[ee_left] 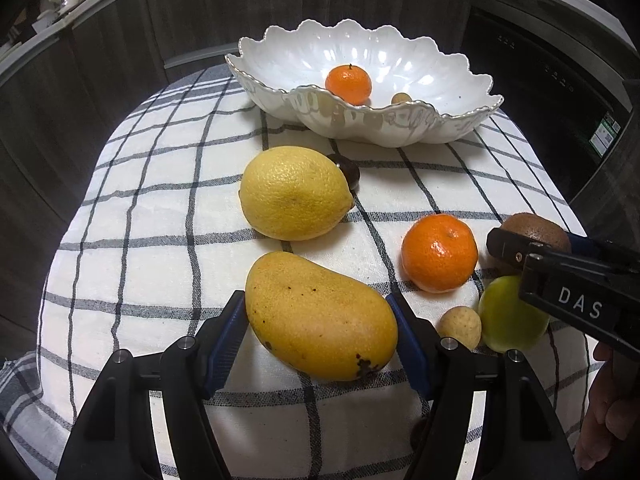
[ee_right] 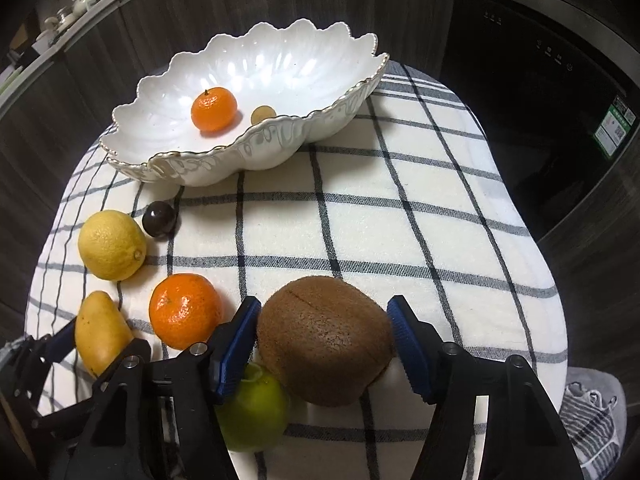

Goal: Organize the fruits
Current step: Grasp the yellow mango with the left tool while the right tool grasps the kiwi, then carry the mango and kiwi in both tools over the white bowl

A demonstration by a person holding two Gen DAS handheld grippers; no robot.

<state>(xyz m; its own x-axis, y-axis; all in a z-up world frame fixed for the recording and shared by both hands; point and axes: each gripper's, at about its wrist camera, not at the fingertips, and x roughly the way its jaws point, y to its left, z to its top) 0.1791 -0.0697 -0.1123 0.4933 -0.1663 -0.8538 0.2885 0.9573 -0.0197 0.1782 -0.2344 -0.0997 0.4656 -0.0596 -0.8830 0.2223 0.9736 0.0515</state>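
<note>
- Indoors, on a table draped in a white cloth (ee_right: 360, 232) with dark checks, the left gripper (ee_left: 320, 320) straddles a yellow mango (ee_left: 320, 316); its blue pads (ee_left: 228, 340) sit against the fruit's two sides, gripping it where it lies on the cloth.
- Right gripper (ee_right: 324, 340) brackets a brown kiwi (ee_right: 324, 340), both pads touching the skin, the kiwi resting on the cloth.
- Scalloped white bowl (ee_right: 168, 160) with a gilt rim stands at the far edge, holding a mandarin (ee_right: 213, 109) and a small tan fruit (ee_right: 263, 115).
- Loose on the cloth: a lemon (ee_left: 294, 192), a dark round fruit (ee_right: 159, 219) just behind it, a second mandarin (ee_left: 439, 253) near the kiwi, a green fruit (ee_right: 252, 412) touching the kiwi's near side, and a small tan fruit (ee_left: 461, 326) beside the mango.
- Person's fingers (ee_left: 608, 412) show at the lower right of the left wrist view.
</note>
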